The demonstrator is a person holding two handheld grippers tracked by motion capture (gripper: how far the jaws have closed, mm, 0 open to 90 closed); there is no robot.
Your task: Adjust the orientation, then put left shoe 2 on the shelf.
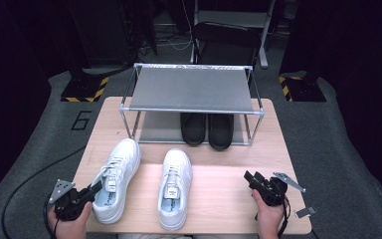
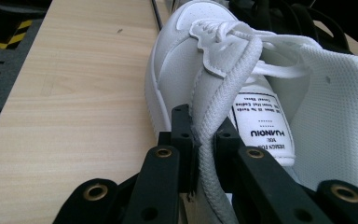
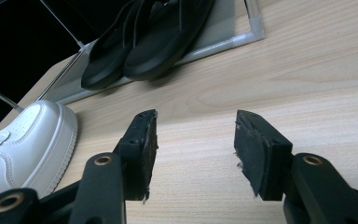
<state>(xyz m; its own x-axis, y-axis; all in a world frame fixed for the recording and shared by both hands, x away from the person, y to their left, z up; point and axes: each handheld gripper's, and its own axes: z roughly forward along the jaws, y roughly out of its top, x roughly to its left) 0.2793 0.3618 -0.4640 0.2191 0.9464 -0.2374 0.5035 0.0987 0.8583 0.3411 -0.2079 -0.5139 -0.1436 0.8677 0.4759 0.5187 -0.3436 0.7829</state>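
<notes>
The left claw is pinching the left sneaker's padded collar: light, soft-walled, likely flexing when lifted. The right claw is hovering wide open, empty.

Two white sneakers, one clamped in the left gripper; two black slippers ahead; one shoe rack; two grippers.

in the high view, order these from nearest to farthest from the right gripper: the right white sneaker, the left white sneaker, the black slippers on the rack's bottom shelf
From the right gripper, which hovers open at the table's right:
1. Right white sneaker, mid-table, just to its left.
2. Black slippers, farther back, under the rack.
3. Left white sneaker, far left, its collar clamped by the left gripper.
</notes>
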